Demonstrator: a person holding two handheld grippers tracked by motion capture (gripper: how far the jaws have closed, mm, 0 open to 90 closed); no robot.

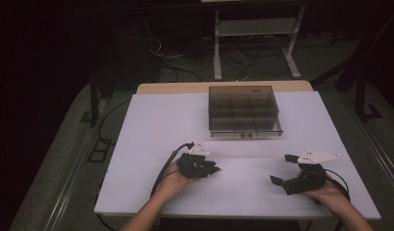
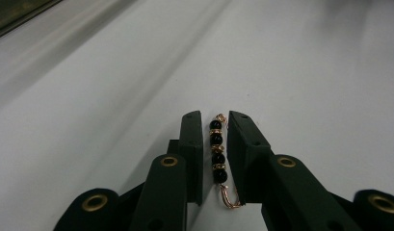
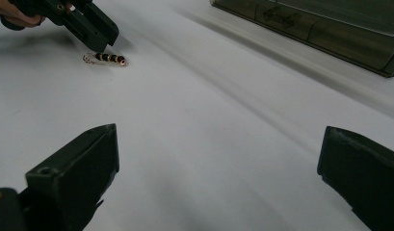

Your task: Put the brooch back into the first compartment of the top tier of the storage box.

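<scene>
The left hand-held gripper [image 2: 215, 120] has its jaws nearly closed around a short strand of black and gold beads with a gold clasp [image 2: 217, 154], lying on the white surface [image 2: 88, 120]. The pads may not yet press it: the thin strand could slip out when lifted. The right hand-held gripper [image 3: 218, 159] gapes wide, empty.

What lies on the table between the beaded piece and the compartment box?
Nothing: in the right gripper view, bare white table runs from the beaded piece to the compartment box.
</scene>
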